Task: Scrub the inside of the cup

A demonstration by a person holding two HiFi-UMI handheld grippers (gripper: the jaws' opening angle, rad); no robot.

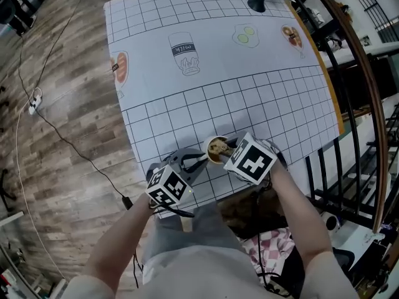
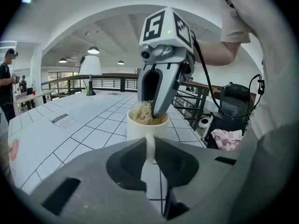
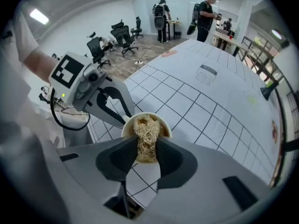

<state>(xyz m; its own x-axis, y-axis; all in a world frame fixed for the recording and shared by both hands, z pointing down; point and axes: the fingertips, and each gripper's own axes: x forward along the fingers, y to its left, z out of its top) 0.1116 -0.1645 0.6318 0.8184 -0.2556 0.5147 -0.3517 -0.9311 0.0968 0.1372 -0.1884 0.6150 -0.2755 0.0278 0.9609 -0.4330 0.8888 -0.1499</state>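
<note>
A white cup (image 1: 212, 143) stands near the front edge of the gridded table cover. My left gripper (image 1: 199, 161) is shut on the cup's handle (image 2: 149, 146), which sits pinched between the two jaws (image 2: 149, 158). My right gripper (image 1: 223, 150) reaches down into the cup from the right. It is shut on a tan fibrous scrubber (image 3: 146, 135), whose tuft fills the cup's mouth (image 3: 161, 125). In the left gripper view the scrubber (image 2: 143, 112) shows above the cup's rim (image 2: 140, 125), with the right gripper's fingers (image 2: 160, 97) dipped inside.
The white cover (image 1: 218, 61) carries printed drawings of a milk bottle (image 1: 184, 53) and food. A dark lamp base (image 1: 257, 5) stands at the far edge. A metal railing (image 1: 361, 104) runs along the right. A pink checked cloth (image 1: 271, 245) lies below the table's near edge.
</note>
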